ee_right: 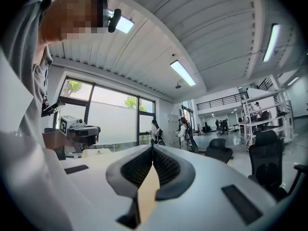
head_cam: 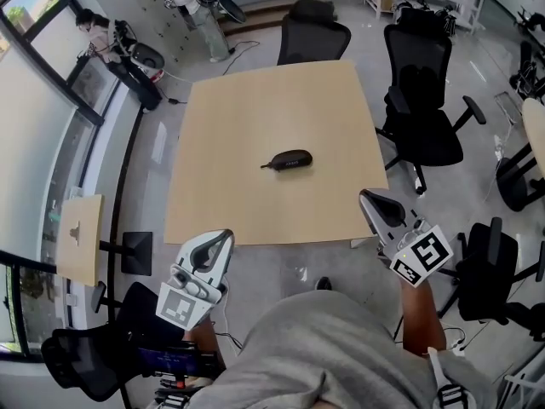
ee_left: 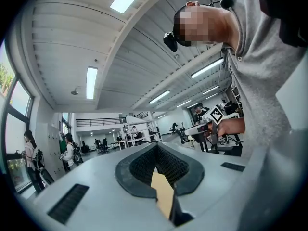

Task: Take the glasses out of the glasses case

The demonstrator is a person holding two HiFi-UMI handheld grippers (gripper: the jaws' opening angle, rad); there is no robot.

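A black glasses case [head_cam: 287,159] lies closed near the middle of the light wooden table [head_cam: 255,118]. Both grippers hang short of the table's near edge, off the tabletop. My left gripper [head_cam: 225,236] is at the near left corner, jaws shut and empty. My right gripper [head_cam: 367,197] is beside the near right corner, also shut with nothing between its jaws. In the left gripper view the jaws [ee_left: 156,147] meet, and the right gripper [ee_left: 207,127] shows beyond them. The right gripper view shows its closed jaws [ee_right: 152,147] and the left gripper [ee_right: 79,129] across from it.
Black office chairs stand at the table's far side [head_cam: 313,28] and right side [head_cam: 421,109], with another chair [head_cam: 490,271] near my right hand. A small wooden side table [head_cam: 78,237] sits at the left by the window. A person [head_cam: 98,28] stands at the far left.
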